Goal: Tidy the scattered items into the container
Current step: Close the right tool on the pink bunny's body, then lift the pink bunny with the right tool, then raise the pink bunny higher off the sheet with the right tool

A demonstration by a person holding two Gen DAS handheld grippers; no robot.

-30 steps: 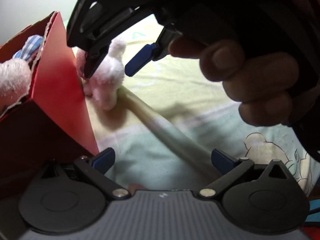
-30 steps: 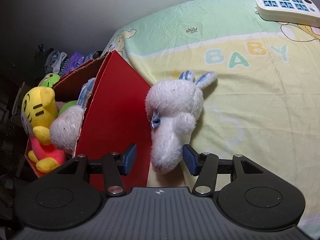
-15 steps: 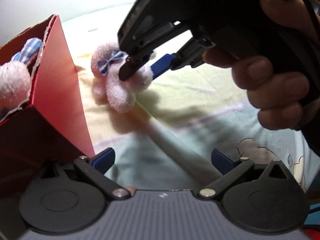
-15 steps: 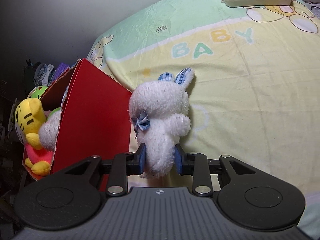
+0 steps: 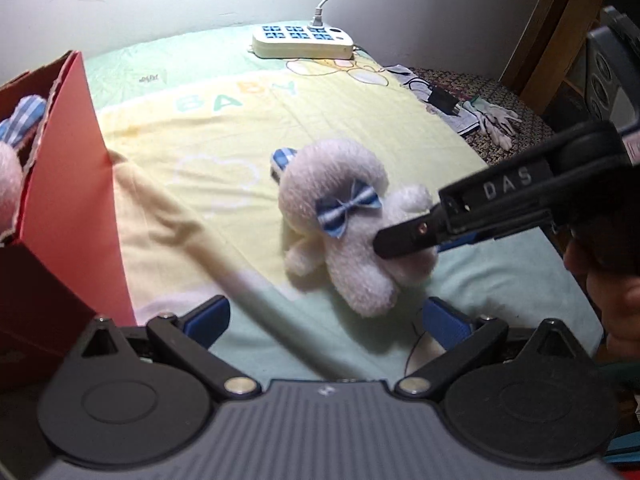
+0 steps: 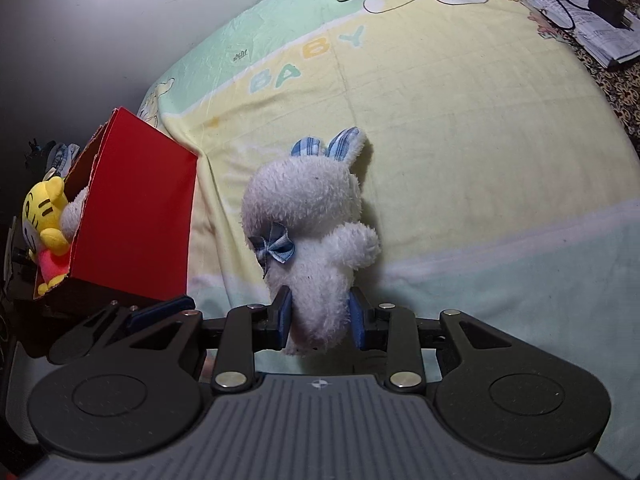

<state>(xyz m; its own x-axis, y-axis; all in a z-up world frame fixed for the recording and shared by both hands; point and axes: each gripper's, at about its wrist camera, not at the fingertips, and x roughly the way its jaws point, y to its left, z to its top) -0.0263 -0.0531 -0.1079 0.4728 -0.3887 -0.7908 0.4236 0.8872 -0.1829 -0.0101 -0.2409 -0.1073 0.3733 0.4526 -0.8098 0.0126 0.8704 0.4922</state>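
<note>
We see open room across the bed sheet (image 6: pixel 460 152): its yellow middle lies bare between the red box (image 6: pixel 136 216) on the left and the power strip (image 5: pixel 302 40) at the far edge by the wall. To the right the sheet ends against a patterned cloth carrying papers and a black charger (image 6: pixel 604 0). The box stands at the sheet's left edge, its top open, with a yellow tiger toy (image 6: pixel 42 216) inside.

Our right claw (image 6: pixel 320 316) is clenched on the lower body of the white plush rabbit (image 6: pixel 308 232), the blue pads pressing into the fur on both sides; its jaws have just closed on it. The rabbit lies out on the sheet, well apart from the box, ears pointing away. Our left claw (image 5: pixel 324 320) is released and holds nothing, its pads wide apart just short of the rabbit.

The sheet reads "BABY"; the right claw's side reads "DAS".
</note>
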